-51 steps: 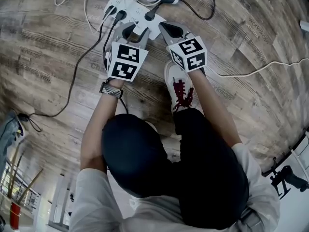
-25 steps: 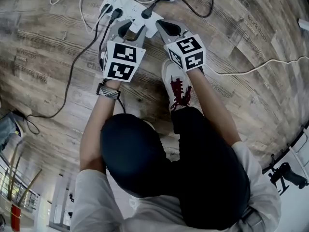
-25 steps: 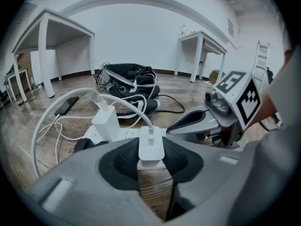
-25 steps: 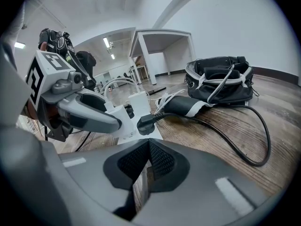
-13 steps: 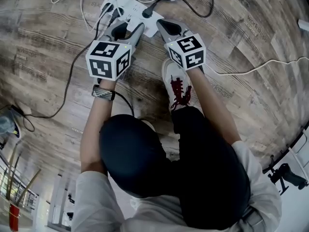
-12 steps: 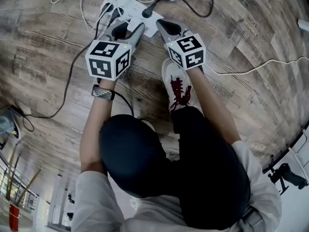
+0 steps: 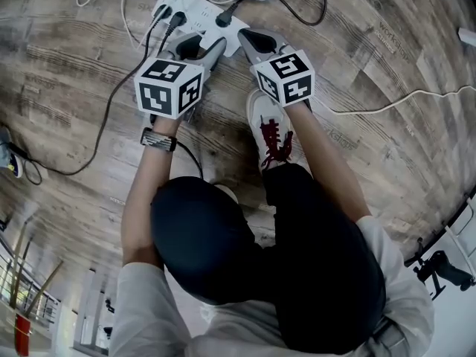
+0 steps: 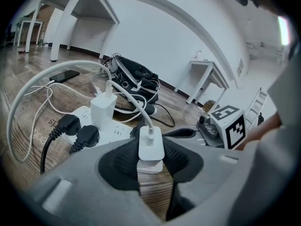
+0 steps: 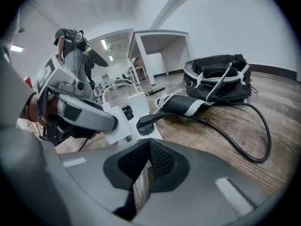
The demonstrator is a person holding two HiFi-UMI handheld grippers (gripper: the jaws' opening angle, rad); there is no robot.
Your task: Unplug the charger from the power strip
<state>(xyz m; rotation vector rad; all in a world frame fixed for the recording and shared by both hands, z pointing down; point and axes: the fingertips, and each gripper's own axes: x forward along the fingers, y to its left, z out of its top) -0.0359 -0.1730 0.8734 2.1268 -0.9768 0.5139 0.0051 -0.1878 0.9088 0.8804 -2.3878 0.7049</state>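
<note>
Crouching over a wood-plank floor (image 7: 387,88), the person has both tools aimed at the same spot. Biggest thing beyond the fingers is a black bag (image 8: 134,79), slumped on the planks well behind everything else. In front of it lies the white power strip (image 7: 201,21), just past the tips of both tools.

The left gripper (image 7: 201,49) is clamped on the charger (image 8: 151,147). The small white block sits upright between the two dark pads, squeezed from both sides. Bare floor shows below it. It is on the near side of the power strip, just beside the strip's edge. Whether its pins are fully clear of the socket I cannot tell. Its white cable (image 8: 136,107) arcs up and away over the fingers.

The right gripper (image 9: 148,149) is beside it, jaws pressed together at the tips with nothing between them, pointing at the strip's end.

Beyond the left fingers a second white charger (image 8: 103,109) stands plugged into the strip. Two black plugs (image 8: 66,125) sit to its left.

Faint lettering (image 7: 394,34) is printed on some planks, too small to read. Each tool's cube bears only black-and-white square patterns.
</note>
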